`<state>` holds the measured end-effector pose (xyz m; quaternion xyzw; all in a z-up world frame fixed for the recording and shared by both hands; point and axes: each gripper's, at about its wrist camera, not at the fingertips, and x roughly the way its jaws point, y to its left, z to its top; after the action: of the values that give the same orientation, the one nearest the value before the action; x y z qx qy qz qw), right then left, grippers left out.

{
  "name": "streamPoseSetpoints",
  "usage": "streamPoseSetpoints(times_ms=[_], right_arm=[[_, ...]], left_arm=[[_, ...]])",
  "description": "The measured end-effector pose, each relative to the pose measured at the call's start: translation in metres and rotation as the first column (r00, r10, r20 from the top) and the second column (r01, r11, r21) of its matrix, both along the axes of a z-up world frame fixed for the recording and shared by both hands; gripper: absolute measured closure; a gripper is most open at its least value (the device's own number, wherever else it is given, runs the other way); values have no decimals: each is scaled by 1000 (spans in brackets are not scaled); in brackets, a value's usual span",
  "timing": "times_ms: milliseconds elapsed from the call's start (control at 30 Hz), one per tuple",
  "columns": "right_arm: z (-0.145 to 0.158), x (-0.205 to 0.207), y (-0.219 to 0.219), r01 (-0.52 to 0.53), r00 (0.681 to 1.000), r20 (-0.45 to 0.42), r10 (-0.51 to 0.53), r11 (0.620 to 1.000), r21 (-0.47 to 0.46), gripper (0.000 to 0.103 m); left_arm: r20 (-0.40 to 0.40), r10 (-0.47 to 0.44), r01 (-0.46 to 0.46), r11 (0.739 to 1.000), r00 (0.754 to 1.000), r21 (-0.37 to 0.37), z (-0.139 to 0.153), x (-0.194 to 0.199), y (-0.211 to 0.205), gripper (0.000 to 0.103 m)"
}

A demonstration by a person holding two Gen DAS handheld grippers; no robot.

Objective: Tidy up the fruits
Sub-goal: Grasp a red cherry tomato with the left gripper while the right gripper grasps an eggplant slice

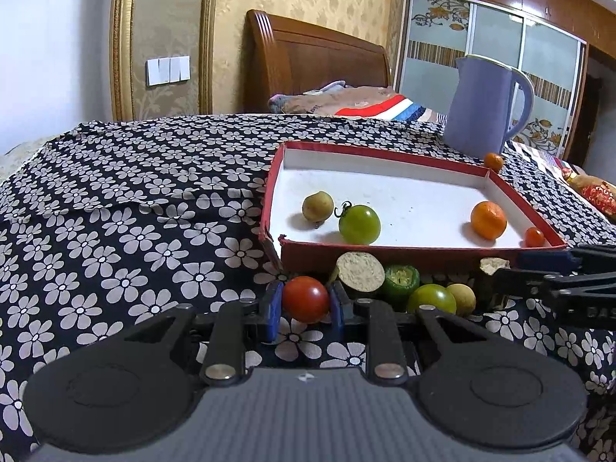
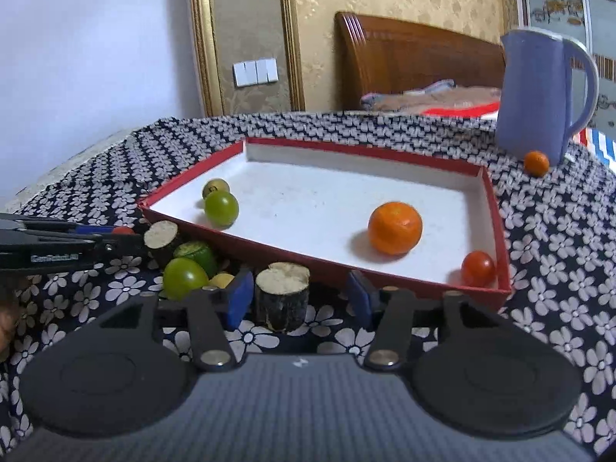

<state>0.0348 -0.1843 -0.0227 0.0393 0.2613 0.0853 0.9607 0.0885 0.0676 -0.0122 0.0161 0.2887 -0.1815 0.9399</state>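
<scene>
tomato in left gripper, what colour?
Red tomato, clearest in the left wrist view between the left gripper's blue pads.

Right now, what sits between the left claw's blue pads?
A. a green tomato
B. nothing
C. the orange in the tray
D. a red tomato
D: the left claw has its blue pads closed against both sides of the red tomato, in front of the red tray on the cloth.

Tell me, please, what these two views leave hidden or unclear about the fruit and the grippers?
- Small yellow fruit: right wrist view, mostly hidden behind the green tomato.
- Left gripper: pads flank the red tomato; contact unclear.
- Right gripper: open around the dark cut piece, whose identity is unclear.
</scene>
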Motion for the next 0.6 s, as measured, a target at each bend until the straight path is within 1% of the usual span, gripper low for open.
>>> streamPoseSetpoints(times_ms=[33, 100, 167, 233, 267, 300, 433, 600], right_arm=[[-2, 4, -2, -2, 1000, -15, 3, 1000, 25, 52], [-6, 9, -3, -8, 999, -42, 10, 999, 46, 52], [-10, 13, -3, -10, 998, -58, 14, 998, 63, 59], [-13, 14, -3, -22, 998, -63, 28, 996, 91, 71], [-13, 13, -3, -26, 998, -56, 31, 995, 98, 73], [-13, 12, -2, -29, 998, -53, 34, 995, 98, 73], [-12, 6, 6, -18, 1000, -18, 18, 999, 41, 72], [1, -9, 5, 14, 999, 43, -14, 1000, 1, 72]], left_arm=[[0, 1, -1, 1000, 1000, -1, 0, 0, 0, 78], [0, 2, -2, 1000, 1000, -2, 0, 0, 0, 78], [-1, 1, -1, 1000, 1000, -2, 0, 0, 0, 78], [0, -1, 1, 1000, 1000, 3, 0, -1, -1, 78], [1, -2, 2, 1000, 1000, 4, 0, -1, -1, 78], [4, -3, 3, 1000, 1000, 5, 0, -2, -2, 78], [12, -4, 4, 1000, 1000, 15, 0, -3, -5, 78], [18, -2, 2, 1000, 1000, 25, 5, -6, -10, 78]])
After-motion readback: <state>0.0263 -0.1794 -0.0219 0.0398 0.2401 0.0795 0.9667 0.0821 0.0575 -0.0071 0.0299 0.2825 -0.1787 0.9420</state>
